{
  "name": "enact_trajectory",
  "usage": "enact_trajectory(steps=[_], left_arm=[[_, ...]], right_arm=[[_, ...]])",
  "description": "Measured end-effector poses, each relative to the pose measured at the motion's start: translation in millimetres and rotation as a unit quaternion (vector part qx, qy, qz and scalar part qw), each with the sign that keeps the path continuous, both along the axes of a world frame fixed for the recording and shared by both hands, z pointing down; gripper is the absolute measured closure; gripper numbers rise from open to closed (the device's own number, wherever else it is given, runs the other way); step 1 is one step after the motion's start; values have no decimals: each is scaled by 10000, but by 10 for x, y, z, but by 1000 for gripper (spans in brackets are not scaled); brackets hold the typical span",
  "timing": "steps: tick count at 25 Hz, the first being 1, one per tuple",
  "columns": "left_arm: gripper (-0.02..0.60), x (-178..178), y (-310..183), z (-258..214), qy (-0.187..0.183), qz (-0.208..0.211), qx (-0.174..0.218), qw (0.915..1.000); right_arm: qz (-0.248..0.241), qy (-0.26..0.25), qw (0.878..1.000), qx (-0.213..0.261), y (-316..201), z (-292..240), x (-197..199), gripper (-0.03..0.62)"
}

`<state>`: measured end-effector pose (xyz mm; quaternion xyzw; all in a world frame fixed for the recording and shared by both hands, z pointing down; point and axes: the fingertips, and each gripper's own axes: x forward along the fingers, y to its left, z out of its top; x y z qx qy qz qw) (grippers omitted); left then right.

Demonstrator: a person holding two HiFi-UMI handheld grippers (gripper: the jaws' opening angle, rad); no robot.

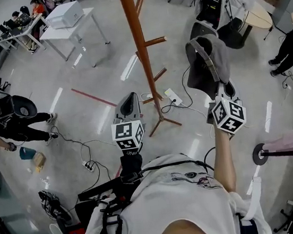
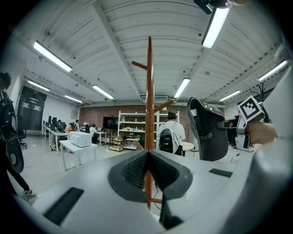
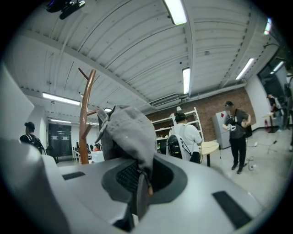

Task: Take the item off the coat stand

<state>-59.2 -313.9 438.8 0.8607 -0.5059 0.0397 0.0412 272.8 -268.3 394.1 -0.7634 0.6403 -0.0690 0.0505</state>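
The brown wooden coat stand [image 1: 138, 45] rises from the floor at the middle of the head view, and its pegs in view are bare. A grey cap [image 1: 209, 62] hangs in the air to the right of the stand, clear of it. My right gripper [image 1: 221, 90] is shut on the cap's edge; in the right gripper view the cap [image 3: 130, 132] droops over the pinched jaws [image 3: 139, 176]. My left gripper [image 1: 130, 97] is shut and holds nothing. It points at the stand's pole [image 2: 149, 100], with the cap [image 2: 208, 130] to its right.
A power strip [image 1: 173, 97] and cables lie by the stand's foot. A white table [image 1: 71, 32] with a white box stands at the back left. A person in black [image 1: 7, 113] is at the left, a person with a backpack [image 1: 217, 3] behind the cap, and another [image 1: 292, 41] at the right.
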Motion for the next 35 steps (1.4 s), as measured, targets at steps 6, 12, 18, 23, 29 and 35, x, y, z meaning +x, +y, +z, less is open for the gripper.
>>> enact_trajectory(steps=[6, 12, 18, 23, 29, 35], left_arm=[[577, 11, -9, -52, -22, 45, 67, 10000], [577, 0, 33, -78, -45, 82, 105, 9999], [577, 37, 88, -83, -45, 134, 130, 9998], [577, 153, 142, -96, -29, 220, 238, 9995], [577, 219, 167, -88, -14, 304, 248, 9992], [577, 235, 170, -86, -7, 261, 253, 9993]], right_arm=[[-76, -21, 10000, -50, 99, 78, -79, 577], [-153, -36, 9998, -102, 197, 149, -205, 577], [-201, -72, 9998, -58, 296, 205, -284, 577], [-337, -44, 9994, 28, 341, 216, -363, 577], [-447, -27, 9990, -14, 364, 269, -469, 577], [-532, 14, 9986, -14, 347, 269, -494, 577]])
